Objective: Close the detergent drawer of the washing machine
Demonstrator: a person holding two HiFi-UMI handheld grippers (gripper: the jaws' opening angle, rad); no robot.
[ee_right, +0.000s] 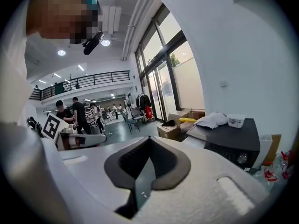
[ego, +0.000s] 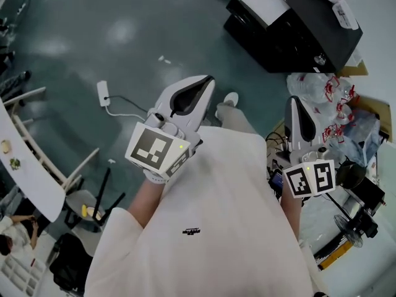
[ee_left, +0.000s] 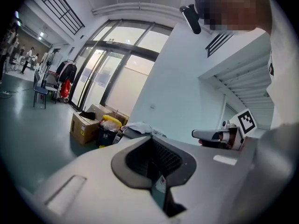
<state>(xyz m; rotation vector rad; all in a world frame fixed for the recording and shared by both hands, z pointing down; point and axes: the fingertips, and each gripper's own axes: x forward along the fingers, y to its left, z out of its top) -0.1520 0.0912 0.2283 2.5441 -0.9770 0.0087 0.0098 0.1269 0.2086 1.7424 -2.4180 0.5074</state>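
You hold both grippers close in front of your white shirt [ego: 216, 240], pointing out over the grey-green floor [ego: 80, 36]. Your left gripper [ego: 204, 82] has its jaws pressed together with nothing between them. Your right gripper [ego: 294, 104] is closed the same way and is also empty. The washing machine [ego: 297, 33] is the black box ahead and to your right, well apart from both grippers, beyond a heap of plastic bags [ego: 322, 91]. In the right gripper view it sits at the right side, with a round knob [ee_right: 241, 158] on its front and a white cloth [ee_right: 211, 120] and a small white tub [ee_right: 236, 120] on top. Its detergent drawer is too small to make out, so you cannot tell whether it is open or shut.
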